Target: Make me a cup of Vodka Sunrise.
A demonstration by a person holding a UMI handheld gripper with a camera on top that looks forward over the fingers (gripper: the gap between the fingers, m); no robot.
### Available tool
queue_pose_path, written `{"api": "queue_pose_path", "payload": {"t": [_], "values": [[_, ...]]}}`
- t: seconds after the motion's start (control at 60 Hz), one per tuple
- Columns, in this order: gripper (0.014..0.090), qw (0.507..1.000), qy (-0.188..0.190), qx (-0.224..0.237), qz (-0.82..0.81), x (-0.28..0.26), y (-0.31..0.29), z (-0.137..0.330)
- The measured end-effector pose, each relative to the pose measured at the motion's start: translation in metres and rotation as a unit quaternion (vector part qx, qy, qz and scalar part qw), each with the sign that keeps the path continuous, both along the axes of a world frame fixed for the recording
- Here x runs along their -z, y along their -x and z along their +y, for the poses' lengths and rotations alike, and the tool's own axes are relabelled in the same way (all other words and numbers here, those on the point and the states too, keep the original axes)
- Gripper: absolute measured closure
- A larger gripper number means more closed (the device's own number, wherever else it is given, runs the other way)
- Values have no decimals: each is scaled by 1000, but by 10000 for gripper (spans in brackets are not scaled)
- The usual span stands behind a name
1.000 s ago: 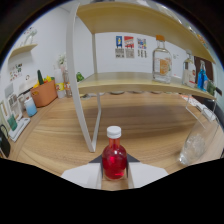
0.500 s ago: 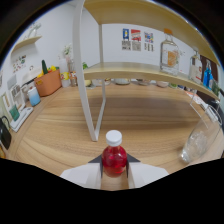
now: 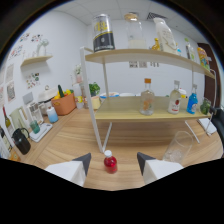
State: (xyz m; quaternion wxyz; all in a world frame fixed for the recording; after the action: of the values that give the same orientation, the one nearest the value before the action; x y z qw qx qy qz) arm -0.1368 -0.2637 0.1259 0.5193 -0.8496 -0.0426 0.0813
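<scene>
A small round bottle of red liquid (image 3: 110, 163) with a white cap stands upright on the wooden table (image 3: 65, 145). My gripper (image 3: 114, 160) is open, its two grey fingertips (image 3: 84, 161) wide apart, and the bottle stands between them with a gap at each side. A clear empty glass (image 3: 178, 146) stands on the table beyond the right finger. On the lower shelf (image 3: 150, 115) beyond stand a clear bottle with an orange cap (image 3: 146, 97), another clear bottle (image 3: 175, 100) and a blue bottle (image 3: 193, 100).
A white shelf leg (image 3: 92, 110) rises just behind the red bottle. The top shelf (image 3: 145, 54) carries a dark canister (image 3: 102, 32) and clear jugs. Further left are an orange plant pot (image 3: 63, 103), a black kettle (image 3: 20, 140) and small containers along the wall.
The fingers were shut on the red bottle earlier; now they have spread apart and pulled back, leaving the bottle standing on the table. The view has risen and taken in the shelves.
</scene>
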Motion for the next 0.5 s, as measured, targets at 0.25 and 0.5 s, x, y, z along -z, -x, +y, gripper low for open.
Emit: {"api": "queue_pose_path", "payload": {"t": [0.25,0.5], "values": [[195,999,-3,46,13,-24,-89,-52],[190,996,12,94,5,-42,-188,-69]]}}
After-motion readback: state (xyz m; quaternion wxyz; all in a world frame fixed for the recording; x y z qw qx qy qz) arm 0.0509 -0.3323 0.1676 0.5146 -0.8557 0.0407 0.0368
